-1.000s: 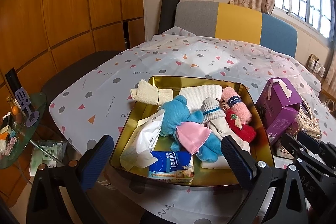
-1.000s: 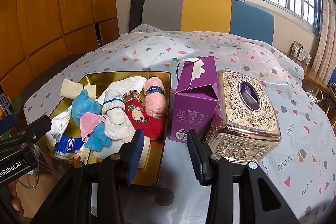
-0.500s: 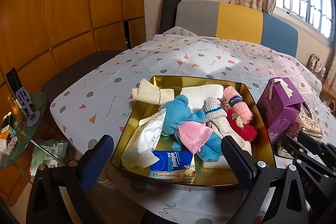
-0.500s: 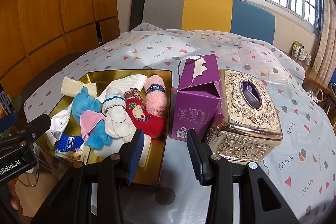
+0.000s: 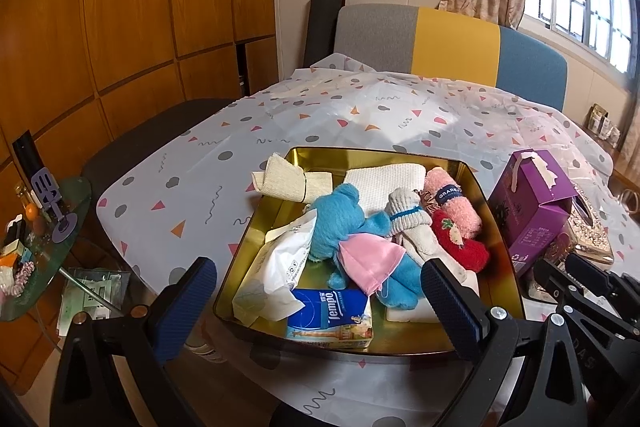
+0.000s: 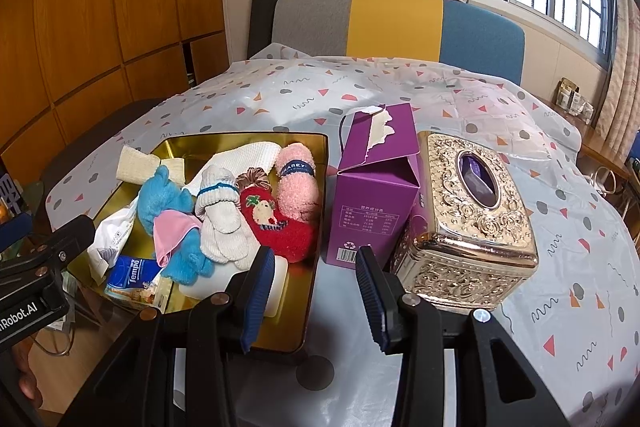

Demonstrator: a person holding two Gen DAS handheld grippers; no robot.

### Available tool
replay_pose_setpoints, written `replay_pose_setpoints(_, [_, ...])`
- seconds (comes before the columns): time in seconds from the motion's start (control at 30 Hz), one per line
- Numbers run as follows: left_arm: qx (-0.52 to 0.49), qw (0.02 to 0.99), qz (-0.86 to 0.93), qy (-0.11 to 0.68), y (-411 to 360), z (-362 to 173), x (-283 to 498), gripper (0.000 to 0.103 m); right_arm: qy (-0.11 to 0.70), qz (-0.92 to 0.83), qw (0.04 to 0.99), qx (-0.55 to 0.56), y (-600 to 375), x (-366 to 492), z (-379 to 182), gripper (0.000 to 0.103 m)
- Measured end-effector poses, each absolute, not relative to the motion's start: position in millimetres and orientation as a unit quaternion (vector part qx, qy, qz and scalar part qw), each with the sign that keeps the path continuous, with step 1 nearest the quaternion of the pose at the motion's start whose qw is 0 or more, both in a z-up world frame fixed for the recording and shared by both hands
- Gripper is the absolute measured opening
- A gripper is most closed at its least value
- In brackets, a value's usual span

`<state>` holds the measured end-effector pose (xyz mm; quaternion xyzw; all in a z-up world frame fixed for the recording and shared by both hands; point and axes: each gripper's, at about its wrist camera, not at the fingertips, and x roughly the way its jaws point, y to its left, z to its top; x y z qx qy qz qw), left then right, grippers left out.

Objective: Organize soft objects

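The left tongs (image 5: 318, 301) hang wide apart and empty at the near rim of the gold tray (image 5: 500, 223); the right tongs (image 6: 316, 293) are narrower, also empty, between tray and purple box (image 6: 376, 187). The soft things — blue plush toy (image 5: 344, 223), white gloves (image 6: 220, 223), red sock (image 6: 280, 227), pink sock (image 6: 298, 187) — lie heaped in the tray, which fits sorting about to start or just done. The gloves and pink sock run lengthwise, cuffs toward the far rim. Any grip goes best across that length.
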<state>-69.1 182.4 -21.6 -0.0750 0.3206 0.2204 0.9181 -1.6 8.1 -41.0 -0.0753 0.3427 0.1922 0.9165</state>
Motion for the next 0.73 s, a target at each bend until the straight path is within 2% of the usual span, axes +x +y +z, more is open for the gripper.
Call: replay_pose_setpoints(0.73, [-0.073,0.921,0.218,0.314,180.5,-21.5,-70.4,0.102,0.342,0.191,0.918,-0.068,1.5,-0.7,-40.2,0.042])
